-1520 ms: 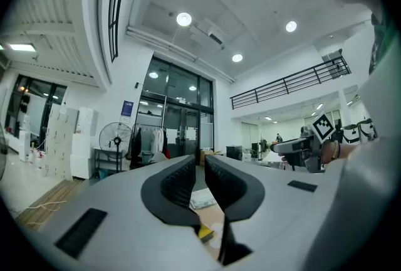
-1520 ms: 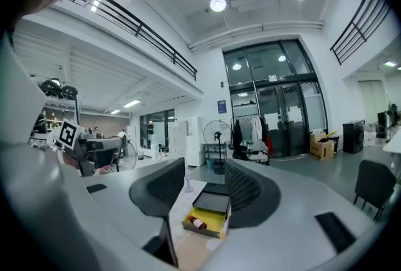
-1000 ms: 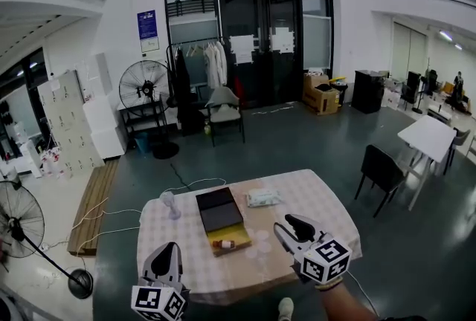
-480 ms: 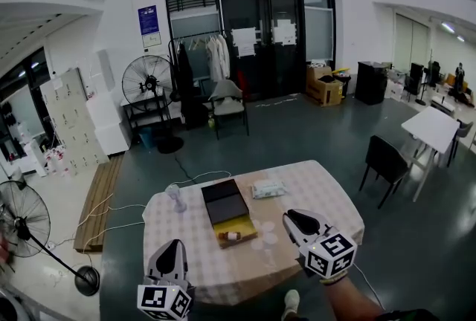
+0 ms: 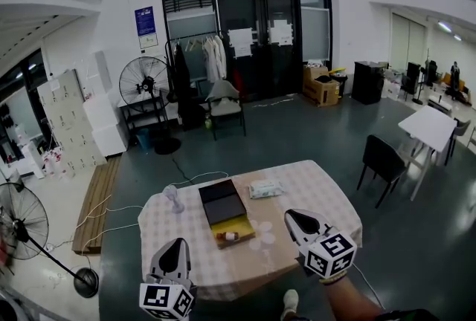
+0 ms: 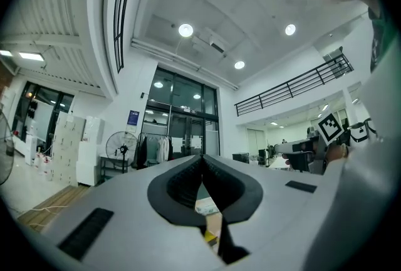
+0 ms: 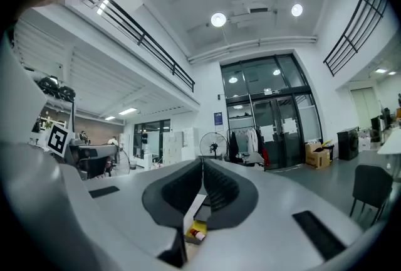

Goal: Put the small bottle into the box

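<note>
Already the small bottle [image 5: 227,236] lies crosswise in the box [image 5: 244,230], ahead between left gripper [image 5: 173,245] and right gripper [image 5: 291,215]. Both are empty and closed, the right's jaws having only just come together.

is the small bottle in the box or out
In: the small brown bottle lies on its side inside the open yellow box.

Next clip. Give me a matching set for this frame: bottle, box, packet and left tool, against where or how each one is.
Things:
1. small bottle
2. box
3. white packet
4. left tool

Place or state:
A. shut, nothing between its jaws
B. open, in the middle of the table
C. flat on the table, right of the box
D. lying in the box's yellow part

Pairs: 1-D, 2-B, 3-C, 4-A
</note>
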A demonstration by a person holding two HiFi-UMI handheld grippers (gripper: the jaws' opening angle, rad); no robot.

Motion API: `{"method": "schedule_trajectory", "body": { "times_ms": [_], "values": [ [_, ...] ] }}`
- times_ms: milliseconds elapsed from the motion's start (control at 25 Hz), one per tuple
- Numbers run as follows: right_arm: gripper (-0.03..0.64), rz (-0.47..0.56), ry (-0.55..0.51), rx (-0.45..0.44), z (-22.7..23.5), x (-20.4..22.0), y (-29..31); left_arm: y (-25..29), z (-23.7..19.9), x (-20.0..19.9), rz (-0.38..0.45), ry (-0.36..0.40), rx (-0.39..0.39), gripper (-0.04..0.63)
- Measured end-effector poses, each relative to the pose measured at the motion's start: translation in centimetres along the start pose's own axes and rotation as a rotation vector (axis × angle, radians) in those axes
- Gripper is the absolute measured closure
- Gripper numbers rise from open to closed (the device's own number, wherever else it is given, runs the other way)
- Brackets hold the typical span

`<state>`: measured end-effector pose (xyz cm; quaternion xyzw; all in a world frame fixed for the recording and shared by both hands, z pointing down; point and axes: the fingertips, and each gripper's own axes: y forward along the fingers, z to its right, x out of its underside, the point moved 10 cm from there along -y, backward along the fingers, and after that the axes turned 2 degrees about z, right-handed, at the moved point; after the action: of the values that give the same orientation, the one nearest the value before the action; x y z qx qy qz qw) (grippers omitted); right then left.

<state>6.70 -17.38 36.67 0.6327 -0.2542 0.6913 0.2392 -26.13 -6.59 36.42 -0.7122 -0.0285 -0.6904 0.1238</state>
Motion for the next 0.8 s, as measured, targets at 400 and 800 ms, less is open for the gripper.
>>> {"method": "schedule_trajectory", "body": {
  "times_ms": [400,800],
  "values": [
    [0.611,-0.011,-0.033,0.014,-0.64,-0.17,0.11,-0.10,-0.44,0.44,-0.014,-0.010,0.009,0.572],
    [0.611,-0.021,-0.016,0.006,-0.57,0.02,0.33,-0.19,-0.34,0.52,-0.017,-0.009,0.008,0.572]
  ]
}}
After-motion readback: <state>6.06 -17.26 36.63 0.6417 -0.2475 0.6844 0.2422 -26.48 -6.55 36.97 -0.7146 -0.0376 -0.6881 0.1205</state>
